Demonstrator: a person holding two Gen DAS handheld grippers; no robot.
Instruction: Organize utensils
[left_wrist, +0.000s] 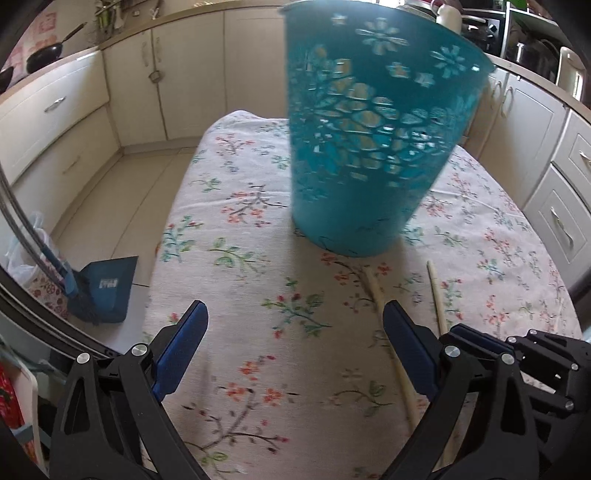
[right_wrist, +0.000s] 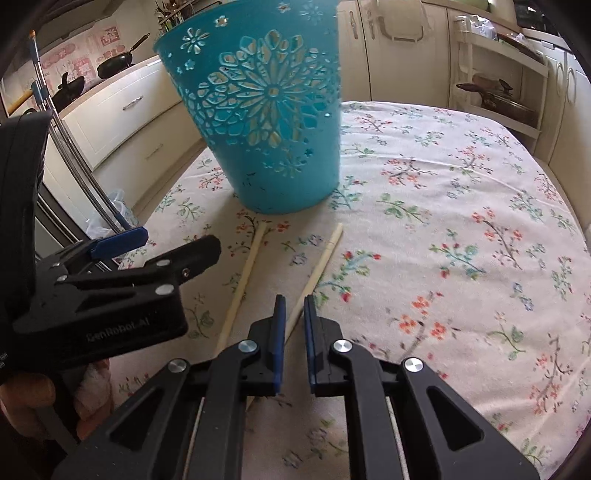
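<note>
Chopstick (right_wrist: 314, 275) between right hand-held gripper (right_wrist: 293, 314) fingers, ungripped

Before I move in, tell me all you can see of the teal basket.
The teal basket is a tapered plastic-looking bin, wider at the rim, its wall pierced with flower-shaped cutouts and scuffed near the solid base. It stands upright on the floral tablecloth, just beyond the tips of two chopsticks. Neither gripper touches it; its inside is hidden.

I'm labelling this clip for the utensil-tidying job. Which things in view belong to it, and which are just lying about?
Job:
- teal basket
- left chopstick
- right chopstick, between the right gripper fingers

Lying about:
- dustpan
- woks
- floral tablecloth
</note>
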